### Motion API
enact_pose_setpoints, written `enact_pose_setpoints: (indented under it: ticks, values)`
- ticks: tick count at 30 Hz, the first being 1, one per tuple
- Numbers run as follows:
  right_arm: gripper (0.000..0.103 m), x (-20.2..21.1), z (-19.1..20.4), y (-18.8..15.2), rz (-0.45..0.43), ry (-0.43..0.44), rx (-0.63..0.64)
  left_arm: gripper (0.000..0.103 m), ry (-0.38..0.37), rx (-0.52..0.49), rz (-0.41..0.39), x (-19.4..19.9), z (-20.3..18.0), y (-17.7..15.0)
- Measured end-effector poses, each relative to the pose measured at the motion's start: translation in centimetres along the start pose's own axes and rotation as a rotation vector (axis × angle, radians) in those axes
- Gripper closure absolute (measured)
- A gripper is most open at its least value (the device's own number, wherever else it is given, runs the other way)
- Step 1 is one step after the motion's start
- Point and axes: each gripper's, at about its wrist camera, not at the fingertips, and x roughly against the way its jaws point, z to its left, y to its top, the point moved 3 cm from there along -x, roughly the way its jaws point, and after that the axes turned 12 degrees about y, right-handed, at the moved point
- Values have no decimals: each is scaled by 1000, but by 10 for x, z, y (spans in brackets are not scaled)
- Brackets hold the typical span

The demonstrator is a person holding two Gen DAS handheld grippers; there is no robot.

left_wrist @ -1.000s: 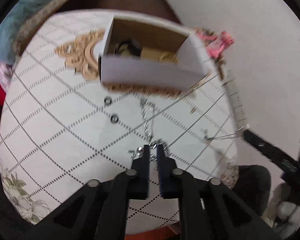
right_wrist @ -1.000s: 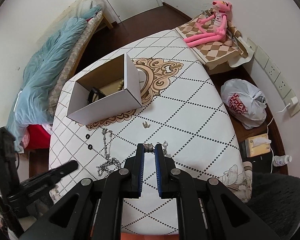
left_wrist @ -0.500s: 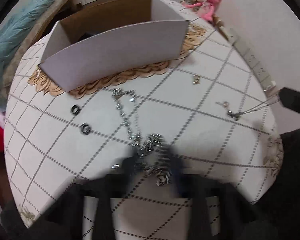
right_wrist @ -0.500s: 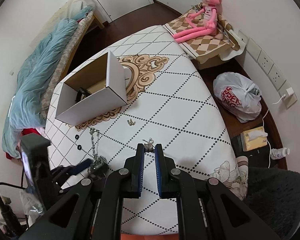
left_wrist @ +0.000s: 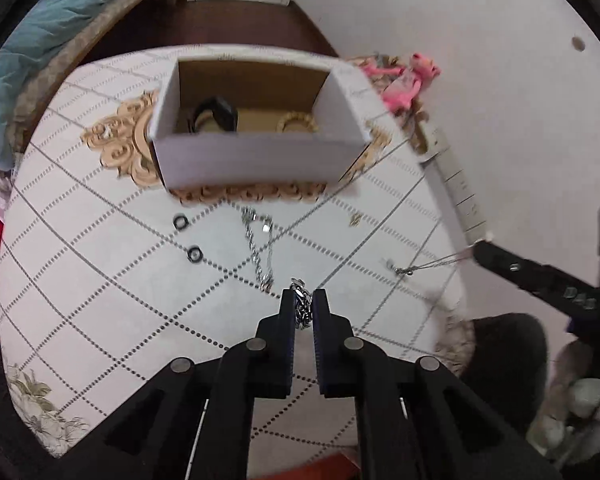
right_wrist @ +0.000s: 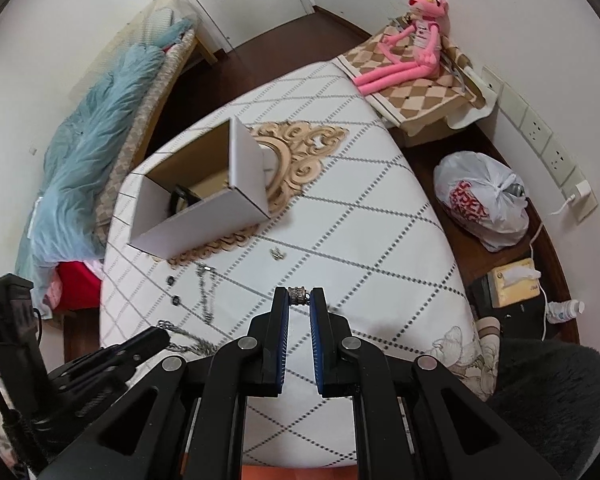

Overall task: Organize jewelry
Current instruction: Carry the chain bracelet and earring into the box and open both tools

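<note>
1. At the left edge of the table [right_wrist: 380,208], seen by the right wrist camera, the left gripper [left_wrist: 304,304] is clenched on a chunky silver chain [left_wrist: 302,307]. The links are pinched between its fingertips, and more of the chain trails on the cloth beside the left arm.
2. Just right of that, two small dark rings [left_wrist: 194,254] and a thin silver necklace [left_wrist: 259,240] lie loose on the tablecloth, in front of the box.
3. The open white cardboard box [left_wrist: 256,156] stands toward the far edge, on the gold ornament print. It already holds a black band [left_wrist: 214,114] and a gold beaded bracelet [left_wrist: 296,122].
4. A small pair of earrings [right_wrist: 277,254] lies near the table's middle, in front of the box's right corner.
5. Toward the near edge, the right gripper [right_wrist: 299,300] is closed on a small silver ring-shaped charm [right_wrist: 299,294], with a fine chain strung from it.
6. The step in hand seems to be carrying both held pieces to the box. To do it well, lift each clear of the cloth so that trailing links snag nothing, bring each gripper above the open top, and release inside the walls, one at a time to avoid tangling.
</note>
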Motion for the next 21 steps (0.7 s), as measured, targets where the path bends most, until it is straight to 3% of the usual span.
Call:
enact_pose_setpoints:
  ticks: [6,11,15,21]
  values:
    - [92,11,37,26,-17,84,51,98,-48,19,-83,43,0,36]
    - [92,14,80,63,-36,140,134,98,-57,11,-171,72,6,89]
    - [92,-2,108,102,-32,154,192,98,-37,-15,-193,68,11,129]
    - [92,-54,122,152,47,130,209,97,-31,-7,-140,31,25,173]
